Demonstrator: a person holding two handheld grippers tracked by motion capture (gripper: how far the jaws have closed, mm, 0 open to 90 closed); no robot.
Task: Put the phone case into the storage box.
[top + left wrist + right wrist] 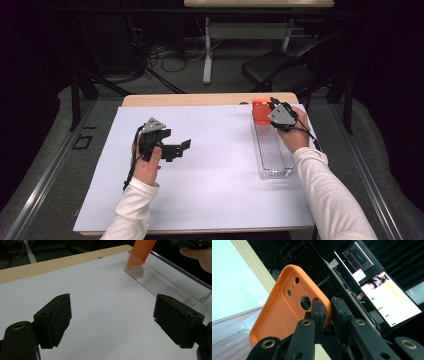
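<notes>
We are gripping an orange phone case (pixel 287 312) by its edge in the right hand-held gripper (pixel 276 110), jaws clamped on the rim near the camera cutout. The case is hanging tilted at the far end of the clear tray (pixel 272 167), which is lying lengthwise along the right side of the white counter (pixel 200 190). In the left gripper view the lower corner of the case (pixel 140 252) is dipping just inside the tray's far end; whether it is touching the ribbed floor we cannot tell.

The left hand-held gripper (pixel 186 145) is resting wide open and empty over the counter, well apart from the tray.

To do this step well, we are judging that the case should be lowered slowly and kept parallel to the long walls, so that it is sliding in without catching a wall. The grip is only on a thin rim, so any twist could be prying it loose. The open left gripper could be steadying the tray's near end.
</notes>
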